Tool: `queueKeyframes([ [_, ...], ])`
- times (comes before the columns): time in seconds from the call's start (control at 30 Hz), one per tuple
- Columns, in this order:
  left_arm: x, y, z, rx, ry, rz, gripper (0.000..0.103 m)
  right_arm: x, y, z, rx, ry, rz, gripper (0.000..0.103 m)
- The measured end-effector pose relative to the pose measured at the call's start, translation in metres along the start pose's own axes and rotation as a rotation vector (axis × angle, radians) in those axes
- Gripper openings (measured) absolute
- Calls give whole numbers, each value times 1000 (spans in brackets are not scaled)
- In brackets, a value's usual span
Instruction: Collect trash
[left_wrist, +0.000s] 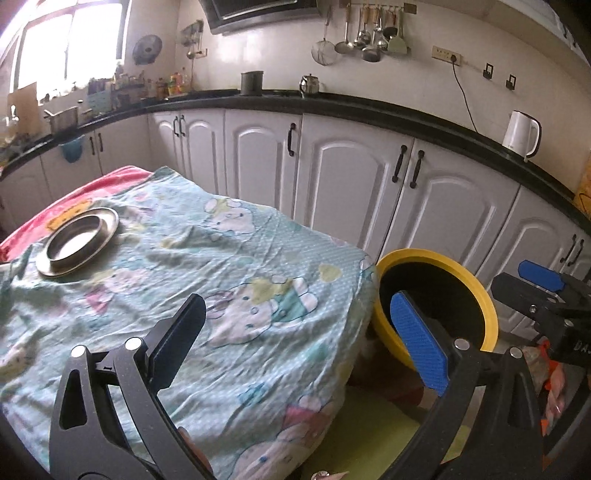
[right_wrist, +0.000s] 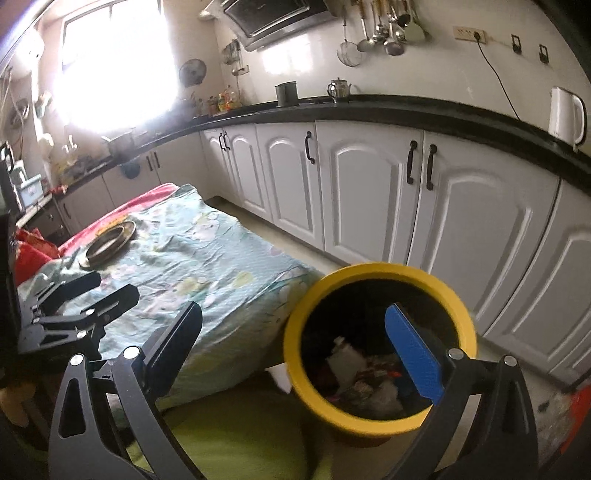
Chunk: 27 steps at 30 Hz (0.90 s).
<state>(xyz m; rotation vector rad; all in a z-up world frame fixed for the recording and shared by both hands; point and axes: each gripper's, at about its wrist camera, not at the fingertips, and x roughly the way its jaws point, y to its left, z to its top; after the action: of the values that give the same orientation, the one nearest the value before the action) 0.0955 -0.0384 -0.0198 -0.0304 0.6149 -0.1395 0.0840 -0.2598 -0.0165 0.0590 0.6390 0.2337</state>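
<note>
A yellow bin (right_wrist: 380, 269) stands on the floor at the right end of the table, with crumpled wrappers and paper trash (right_wrist: 351, 369) inside it. My right gripper (right_wrist: 295, 347) hangs above the bin's near-left rim, open wide, nothing between its fingers. In the left wrist view my left gripper (left_wrist: 299, 339) is open and empty over the table's near right corner, with the bin (left_wrist: 417, 254) just beyond its blue pad. The right gripper (left_wrist: 524, 286) shows at the right edge there. The left gripper (right_wrist: 107, 286) appears at the left over the cloth.
A cartoon-print cloth (left_wrist: 221, 258) covers the table, and a steel plate (left_wrist: 77, 242) rests at its far left. White cabinets (left_wrist: 354, 177) under a black counter run behind, close to the bin. A white kettle (left_wrist: 522, 134) stands on the counter. A yellow-green cushion (right_wrist: 240, 435) lies below.
</note>
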Motion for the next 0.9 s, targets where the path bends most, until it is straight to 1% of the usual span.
queueKeyframes([
  [0.07, -7, 2, -4, -2, -13, 4, 92, -3, 5, -3, 3, -5, 0, 97],
  [0.13, -12, 2, -6, -6, -23, 4, 92, -7, 10, -8, -9, -30, -15, 97],
  [0.23, -23, 4, -12, -17, -52, 15, 92, -17, 20, -13, -54, -88, -26, 97],
  [0.37, -33, 5, -17, -27, -91, 26, 92, -33, 27, -23, -76, -181, -38, 97],
  [0.53, -45, 4, -23, -24, -144, 40, 92, -43, 25, -34, -66, -224, -46, 97],
  [0.67, -52, 3, -30, -23, -173, 37, 92, -49, 25, -39, -60, -260, -61, 97],
  [0.8, -55, 2, -38, -24, -185, 33, 92, -56, 28, -42, -69, -303, -60, 97],
  [0.9, -56, 2, -40, -22, -191, 35, 92, -54, 31, -42, -84, -303, -62, 97],
])
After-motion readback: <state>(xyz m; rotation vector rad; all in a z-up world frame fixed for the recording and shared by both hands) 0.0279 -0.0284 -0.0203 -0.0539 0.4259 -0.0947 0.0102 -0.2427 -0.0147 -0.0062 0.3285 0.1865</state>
